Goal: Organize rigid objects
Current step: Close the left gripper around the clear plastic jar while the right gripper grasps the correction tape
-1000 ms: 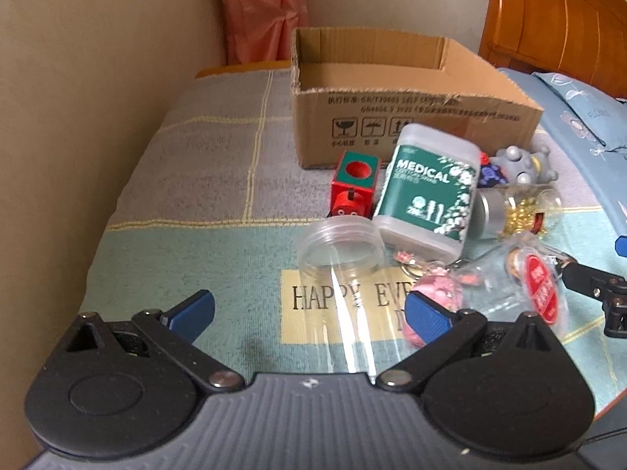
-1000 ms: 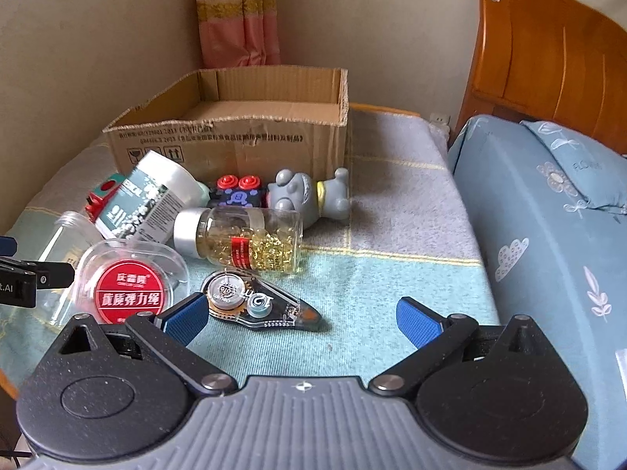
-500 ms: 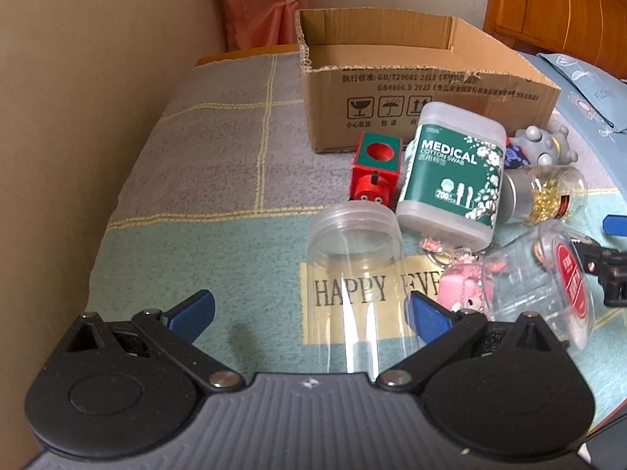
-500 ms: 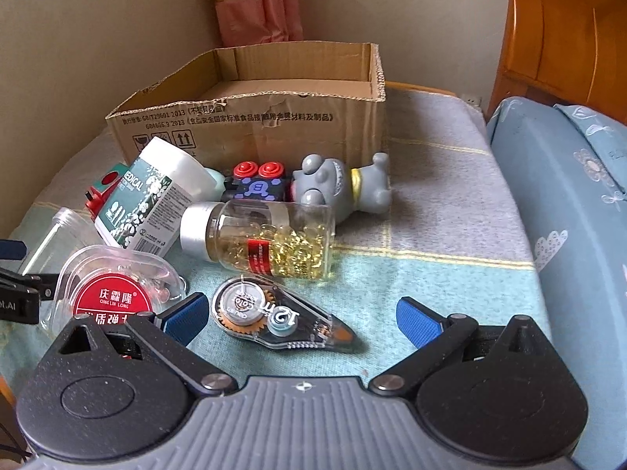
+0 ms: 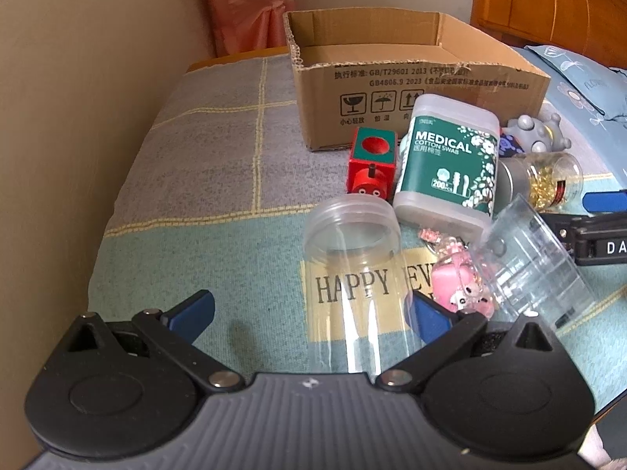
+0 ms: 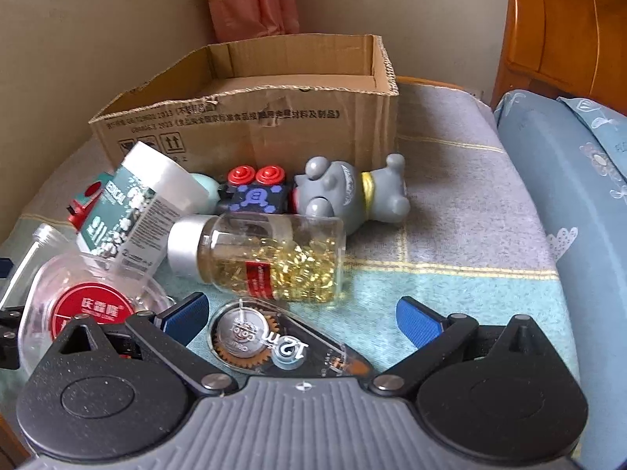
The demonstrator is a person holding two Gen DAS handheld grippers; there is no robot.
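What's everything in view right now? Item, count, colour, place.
cardboard box: 1, brown, open top, back of the blanket
cotton swab box: 1, green label, white lid, front of the cardboard box
red toy block: 1, red and green, left of the swab box
clear jar: 1, transparent, lying between the left claw's fingers
capsule bottle: 1, clear, silver cap, gold contents, on its side
correction tape: 1, clear and black, between the right claw's fingers
round red-label tub: 1, clear, far left
grey toy figure: 1, grey, lying by the box
pink keychain: 1, pink, right of the jar
left claw: open
right claw: open
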